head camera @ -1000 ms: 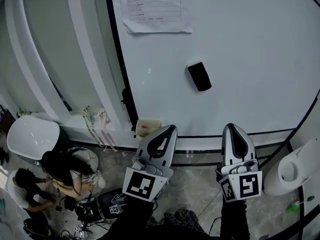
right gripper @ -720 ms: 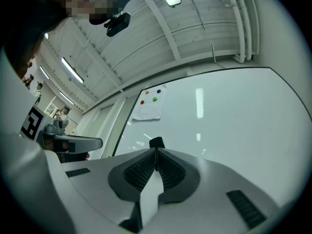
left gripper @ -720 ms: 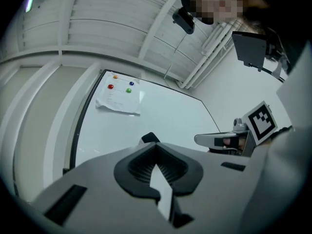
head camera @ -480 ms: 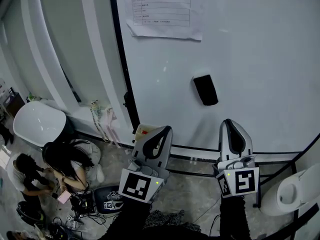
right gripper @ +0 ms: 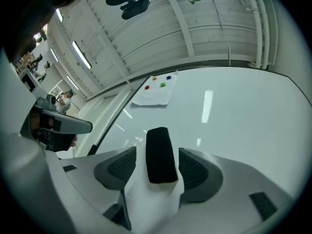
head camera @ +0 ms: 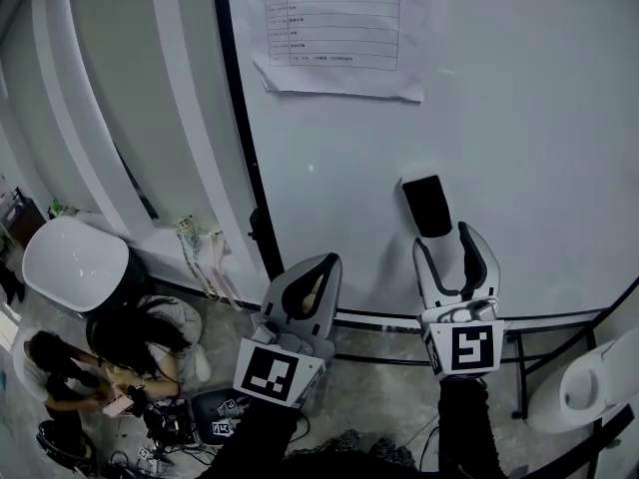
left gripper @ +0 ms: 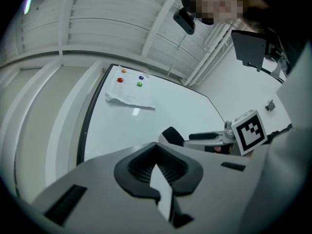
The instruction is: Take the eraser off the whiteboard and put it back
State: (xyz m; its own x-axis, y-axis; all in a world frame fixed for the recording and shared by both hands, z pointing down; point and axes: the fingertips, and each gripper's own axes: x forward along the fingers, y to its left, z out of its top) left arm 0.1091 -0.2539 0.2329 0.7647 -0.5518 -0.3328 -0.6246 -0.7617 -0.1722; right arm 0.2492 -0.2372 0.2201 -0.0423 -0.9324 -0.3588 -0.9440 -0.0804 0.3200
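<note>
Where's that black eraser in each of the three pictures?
Head view: eraser on the whiteboard, right of centre.
Left gripper view: small, near the middle.
Right gripper view: low centre, between the right gripper's opening jaws, untouched.
Shared landmark: the paper sheet.

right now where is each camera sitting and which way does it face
Head view: on the person's head, facing steeply down the white whiteboard to the floor; shows left gripper, right gripper and dark sleeves.
Left gripper view: on the left gripper, facing along its shut fingers across the whiteboard; the right gripper shows at right.
Right gripper view: on the right gripper, facing along its opening fingers, the black rectangular eraser between them.
Shared: every view shows the eraser and the pinned paper sheet.
</note>
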